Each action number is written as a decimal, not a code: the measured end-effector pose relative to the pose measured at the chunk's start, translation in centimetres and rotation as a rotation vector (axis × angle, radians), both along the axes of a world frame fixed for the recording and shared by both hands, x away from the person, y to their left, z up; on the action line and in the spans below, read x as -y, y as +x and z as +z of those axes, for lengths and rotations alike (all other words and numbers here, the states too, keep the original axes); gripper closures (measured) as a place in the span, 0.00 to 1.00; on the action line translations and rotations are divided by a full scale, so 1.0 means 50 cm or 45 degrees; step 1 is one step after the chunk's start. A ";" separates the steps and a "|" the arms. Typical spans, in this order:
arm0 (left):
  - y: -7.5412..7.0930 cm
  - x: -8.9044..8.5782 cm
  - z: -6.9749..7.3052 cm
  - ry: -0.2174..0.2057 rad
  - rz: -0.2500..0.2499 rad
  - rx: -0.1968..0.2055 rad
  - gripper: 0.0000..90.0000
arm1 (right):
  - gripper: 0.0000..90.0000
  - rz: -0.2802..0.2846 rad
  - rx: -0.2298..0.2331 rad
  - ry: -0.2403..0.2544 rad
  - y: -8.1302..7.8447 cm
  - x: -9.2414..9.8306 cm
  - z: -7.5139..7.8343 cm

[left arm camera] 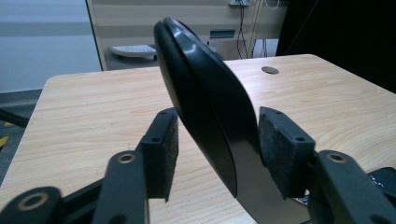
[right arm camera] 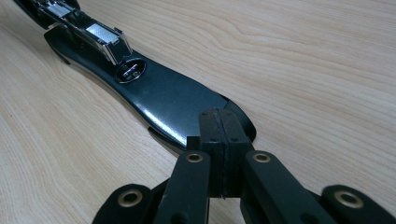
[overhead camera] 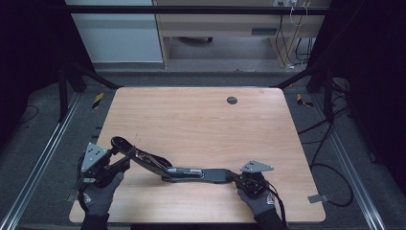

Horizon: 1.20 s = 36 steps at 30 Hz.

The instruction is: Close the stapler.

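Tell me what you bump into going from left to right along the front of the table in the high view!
Left hand in a grey glove → left gripper → the opened-out black stapler lying flat across the table → right gripper → right hand.

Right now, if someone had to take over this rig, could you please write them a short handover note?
Left gripper: jaws around the raised black top arm of the stapler, right pad touching, left pad apart; not clamped.
Right gripper: jaws shut, tips pressing on the end of the stapler base, which lies flat on the table.
Done: stapler swung open, metal staple channel exposed.
Left: probably a firm grip on the top arm, then whatever the open stapler needs.
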<state>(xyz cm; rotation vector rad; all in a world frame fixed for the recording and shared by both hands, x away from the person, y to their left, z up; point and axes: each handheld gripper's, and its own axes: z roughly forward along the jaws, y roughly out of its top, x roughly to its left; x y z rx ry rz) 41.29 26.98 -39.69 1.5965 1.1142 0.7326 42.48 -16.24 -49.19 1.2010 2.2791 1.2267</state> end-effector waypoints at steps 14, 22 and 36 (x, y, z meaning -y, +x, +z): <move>-0.001 -0.002 0.000 -0.068 -0.003 -0.022 0.62 | 1.00 0.015 -0.024 0.022 0.001 -0.009 -0.002; -0.001 0.001 0.002 -0.084 -0.008 -0.021 0.63 | 1.00 0.019 -0.027 0.019 0.005 -0.015 -0.005; -0.002 0.018 0.013 -0.090 -0.028 -0.003 0.65 | 1.00 0.001 -0.050 0.018 0.007 -0.019 -0.011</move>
